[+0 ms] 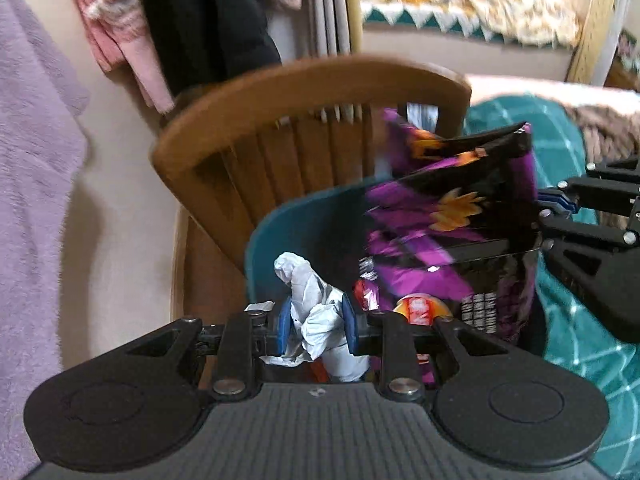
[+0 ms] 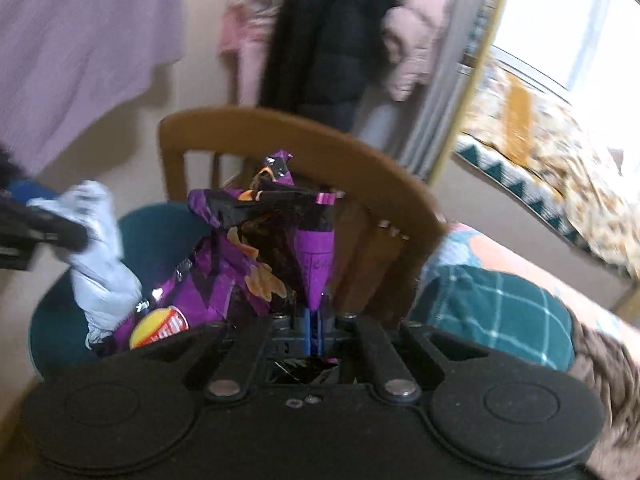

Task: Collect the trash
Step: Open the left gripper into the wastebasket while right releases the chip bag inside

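Over one teal bin (image 1: 276, 232), two grippers, one crumpled paper (image 1: 320, 316), one purple chip bag (image 2: 256, 264)

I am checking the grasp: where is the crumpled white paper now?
The crumpled white paper is pinched in the left gripper, over the teal bin, left of the purple chip bag.

bin (image 1: 280, 220) mouth: crowded by chip bag (image 1: 452, 208), crumpled paper (image 1: 316, 312) | behind: chair back (image 1: 304, 92) blocks
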Demonstrator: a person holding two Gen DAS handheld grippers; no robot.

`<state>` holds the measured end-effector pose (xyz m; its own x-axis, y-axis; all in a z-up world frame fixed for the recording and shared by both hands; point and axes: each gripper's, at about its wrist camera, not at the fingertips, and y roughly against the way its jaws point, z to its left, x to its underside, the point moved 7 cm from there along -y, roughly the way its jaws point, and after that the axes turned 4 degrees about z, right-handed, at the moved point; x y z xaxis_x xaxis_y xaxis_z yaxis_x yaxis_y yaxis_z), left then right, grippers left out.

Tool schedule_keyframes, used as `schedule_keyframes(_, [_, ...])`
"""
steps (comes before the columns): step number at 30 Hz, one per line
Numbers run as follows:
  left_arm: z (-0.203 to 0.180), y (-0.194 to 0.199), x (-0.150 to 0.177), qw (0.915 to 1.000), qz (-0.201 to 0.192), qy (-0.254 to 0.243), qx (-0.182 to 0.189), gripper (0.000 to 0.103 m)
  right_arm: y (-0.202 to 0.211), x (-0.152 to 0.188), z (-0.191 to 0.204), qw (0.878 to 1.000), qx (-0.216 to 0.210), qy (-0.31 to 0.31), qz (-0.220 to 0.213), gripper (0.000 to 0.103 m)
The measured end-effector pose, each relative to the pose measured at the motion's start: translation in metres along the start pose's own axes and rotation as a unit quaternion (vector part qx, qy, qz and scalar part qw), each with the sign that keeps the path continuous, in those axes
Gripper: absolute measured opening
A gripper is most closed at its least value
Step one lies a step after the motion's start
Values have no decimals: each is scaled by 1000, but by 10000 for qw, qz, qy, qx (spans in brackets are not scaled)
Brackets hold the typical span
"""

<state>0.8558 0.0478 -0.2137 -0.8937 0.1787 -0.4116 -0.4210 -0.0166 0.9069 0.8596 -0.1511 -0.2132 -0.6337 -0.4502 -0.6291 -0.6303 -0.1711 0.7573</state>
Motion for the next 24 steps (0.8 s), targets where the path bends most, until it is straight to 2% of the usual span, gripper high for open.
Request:
schedule_keyframes(4, [-14, -35, 5, 9989, 466, -74, 37, 26, -16, 8, 22, 9984, -301, 450, 141, 6])
schedule_keyframes(8, [-25, -61, 9, 9968, 774, -192, 21, 26, -29, 16, 38, 9950, -502, 803, 325, 9])
schedule_keyframes(15, [-38, -91, 13, 9930, 1140, -303, -38, 26, -47, 22, 38, 9918, -778, 717, 711, 13])
schedule_keyframes(21, [-37, -101, 15, 9909, 1343, -38, 33, 27, -50, 31, 34, 9891, -953, 605, 949, 29])
schedule_keyframes(22, [-36, -102, 16, 9909, 1347, -2, 22, 30, -50, 32, 33, 9886, -984, 566, 987, 31])
schedule_keyframes(24, [-36, -102, 17, 9909, 1340, 60, 60, 44, -50, 33, 32, 9881, -1021, 532, 1019, 32])
